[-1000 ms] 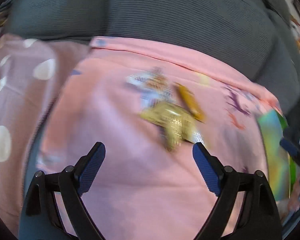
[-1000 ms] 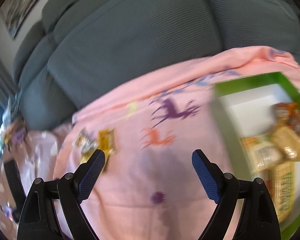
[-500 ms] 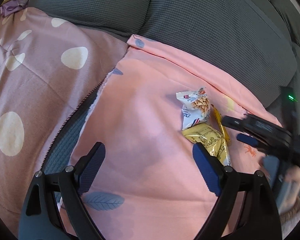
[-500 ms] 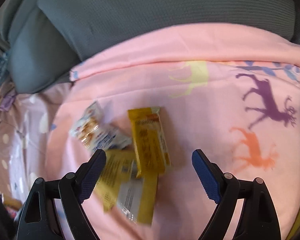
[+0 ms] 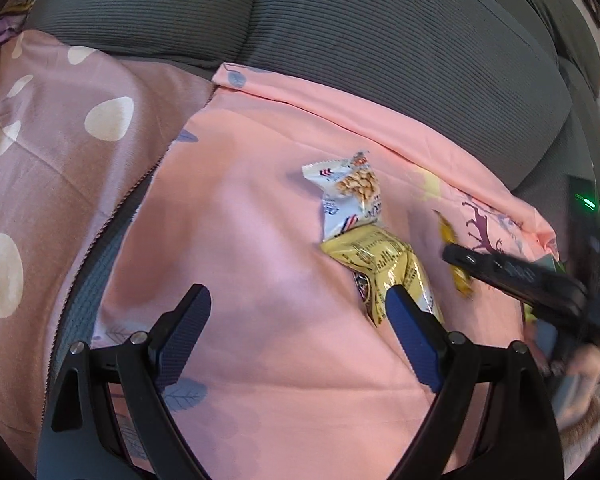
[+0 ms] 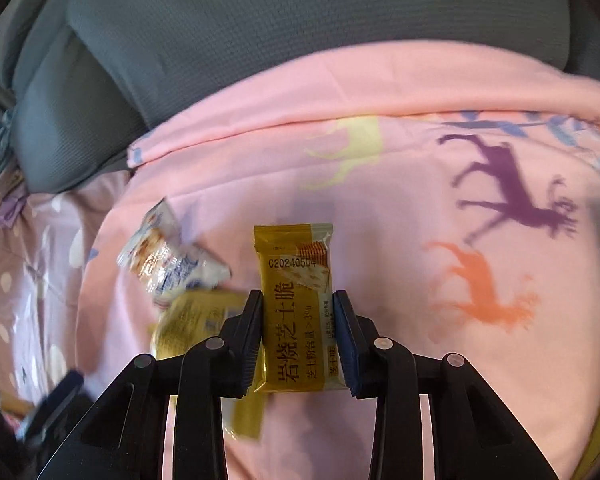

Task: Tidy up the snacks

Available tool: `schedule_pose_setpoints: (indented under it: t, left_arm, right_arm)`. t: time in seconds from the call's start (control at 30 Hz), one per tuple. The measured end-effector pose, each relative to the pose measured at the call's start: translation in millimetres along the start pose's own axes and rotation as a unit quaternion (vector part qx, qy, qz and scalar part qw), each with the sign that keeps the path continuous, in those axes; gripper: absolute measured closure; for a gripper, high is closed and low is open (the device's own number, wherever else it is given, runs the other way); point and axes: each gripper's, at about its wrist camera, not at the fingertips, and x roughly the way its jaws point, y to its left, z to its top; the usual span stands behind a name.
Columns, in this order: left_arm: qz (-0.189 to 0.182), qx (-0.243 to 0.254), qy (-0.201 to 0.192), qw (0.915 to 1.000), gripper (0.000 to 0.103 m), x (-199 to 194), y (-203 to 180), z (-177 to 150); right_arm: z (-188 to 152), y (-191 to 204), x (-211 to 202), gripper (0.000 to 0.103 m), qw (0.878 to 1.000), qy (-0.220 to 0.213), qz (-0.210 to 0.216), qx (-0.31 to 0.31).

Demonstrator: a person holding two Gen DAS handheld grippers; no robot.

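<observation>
Your right hand-held gripper point(image 6: 298, 340) had dropped over the snack pile and its jaws had just closed on the yellow cheese-crisp packet point(image 6: 296, 308) above the pink sheet point(image 6: 400, 280); your left hand-held gripper point(image 5: 300, 320) hung wide open, empty; next, lift clear and find the snack box, unseen.

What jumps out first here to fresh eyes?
The right gripper, its jaws just closed on a yellow cracker packet dead centre of the right wrist view. Left of it, a white peanut packet and a crumpled yellow packet lie on the pink deer-print sheet, the left gripper open above.
</observation>
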Motion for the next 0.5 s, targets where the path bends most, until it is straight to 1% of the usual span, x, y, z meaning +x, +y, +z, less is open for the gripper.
schedule_pose_setpoints:
  t: [0.07,0.1,0.17,0.23,0.3,0.37,0.43,0.5]
  left_arm:
    - [-0.002,0.004,0.007,1.0,0.014,2.8,-3.8,-2.1]
    - [-0.003,0.006,0.011,0.9999,0.014,3.8,-6.0,-3.1]
    - [-0.004,0.015,0.014,0.9998,0.014,5.8,-12.1,-5.5]
    - [-0.001,0.025,0.012,0.9996,0.014,6.0,-18.1,-7.9]
    - [0.002,0.035,0.012,0.9993,0.014,7.1,-23.7,-10.6]
    - [0.0,0.046,0.018,0.9988,0.014,9.6,-29.7,-14.2]
    - [-0.003,0.058,0.028,0.9979,0.014,12.2,-35.8,-17.4]
    - [-0.011,0.063,0.033,0.9974,0.014,12.2,-39.8,-20.3]
  right_arm:
    - [-13.8,-1.9,-14.7,0.067,1.0,-0.006,-0.01,-0.008]
    - [-23.7,-5.3,-20.8,0.067,1.0,-0.004,0.003,-0.002]
    - [-39.8,-8.6,-22.3,0.067,1.0,0.016,0.022,0.013]
    - [-55.6,-6.4,-22.9,0.067,1.0,0.02,0.014,0.013]
    - [-69.0,-4.5,-27.8,0.067,1.0,0.016,-0.008,-0.005]
    - [-76.2,-3.3,-27.8,0.067,0.999,0.027,-0.022,-0.014]
    - [-80.6,-6.8,-28.7,0.067,0.999,0.047,-0.023,-0.016]
    - [-81.7,-11.0,-30.3,0.062,0.998,0.055,-0.019,-0.011]
